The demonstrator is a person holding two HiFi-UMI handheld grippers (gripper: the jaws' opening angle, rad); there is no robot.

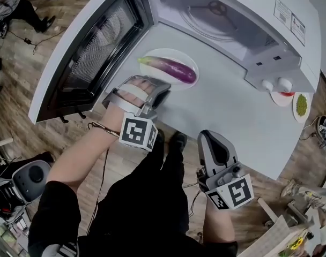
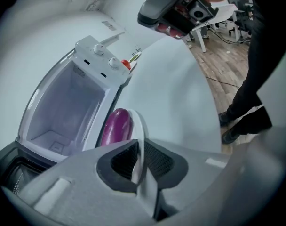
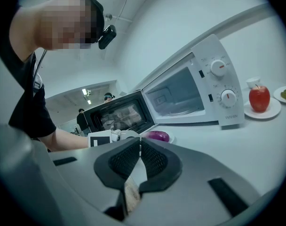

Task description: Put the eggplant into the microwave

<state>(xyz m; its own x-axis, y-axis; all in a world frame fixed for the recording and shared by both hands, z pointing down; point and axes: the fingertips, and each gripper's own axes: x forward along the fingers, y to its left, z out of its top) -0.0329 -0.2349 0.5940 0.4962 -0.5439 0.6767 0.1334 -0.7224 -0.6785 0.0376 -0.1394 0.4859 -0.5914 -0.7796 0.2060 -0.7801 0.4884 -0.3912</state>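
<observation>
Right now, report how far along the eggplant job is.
Done: the door stands open. In hand: the left gripper is shut on the plate rim, the eggplant lying on that plate in front of the microwave. Left: move it inside; the cavity looks empty. The right gripper is shut on nothing.

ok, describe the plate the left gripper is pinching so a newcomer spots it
Find the white microwave with its door open. On the table before its cavity lies a plate, near rim pinched by the left gripper. Unlike the apple plate beside the dials, it carries a purple eggplant.
</observation>
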